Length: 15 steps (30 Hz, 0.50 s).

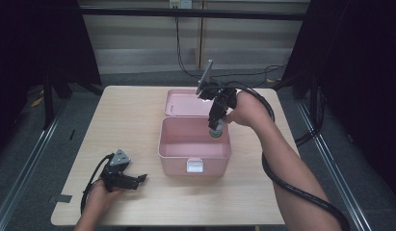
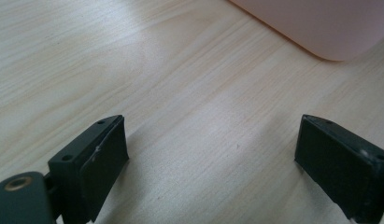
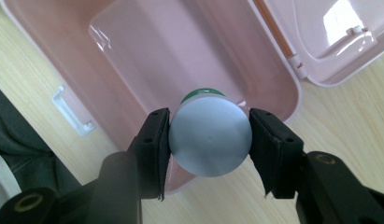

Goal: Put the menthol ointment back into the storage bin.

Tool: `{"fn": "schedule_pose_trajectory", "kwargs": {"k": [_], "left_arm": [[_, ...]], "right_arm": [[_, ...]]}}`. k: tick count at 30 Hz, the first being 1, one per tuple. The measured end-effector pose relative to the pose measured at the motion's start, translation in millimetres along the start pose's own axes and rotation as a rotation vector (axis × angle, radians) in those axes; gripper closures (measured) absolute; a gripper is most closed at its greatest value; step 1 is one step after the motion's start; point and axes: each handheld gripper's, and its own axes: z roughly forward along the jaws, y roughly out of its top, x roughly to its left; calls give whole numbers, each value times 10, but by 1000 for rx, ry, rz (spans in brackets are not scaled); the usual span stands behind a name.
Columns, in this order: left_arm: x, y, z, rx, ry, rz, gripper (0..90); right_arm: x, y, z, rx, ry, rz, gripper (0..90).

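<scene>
Looks like a lab/recording rig, not a home: bare wood-top table [image 1: 133,125] boxed in w/ black curtains [image 1: 364,72], metal rails [image 1: 22,168] along grey floor, cables [image 1: 186,57] running to wall sockets, plain panelled wall behind.

The light wooden counter [image 1: 128,125] stands on grey floor, its grain running plain across the top. A piece of dark tape [image 1: 64,198] sits at its near left corner. Beyond the far edge, black cables [image 1: 183,57] hang down a pale panelled wall [image 1: 142,33]. Black curtains [image 1: 359,72] close both sides.
</scene>
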Motion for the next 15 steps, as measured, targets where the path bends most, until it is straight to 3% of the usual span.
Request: {"fn": "schedule_pose_trajectory", "kwargs": {"k": [9, 15], "left_arm": [[-1, 0, 1, -3, 1, -3, 89], [-1, 0, 1, -3, 1, -3, 89]], "right_arm": [[-125, 58, 180, -22, 3, 56, 503], [-191, 83, 315, -31, 12, 69, 504]]}}
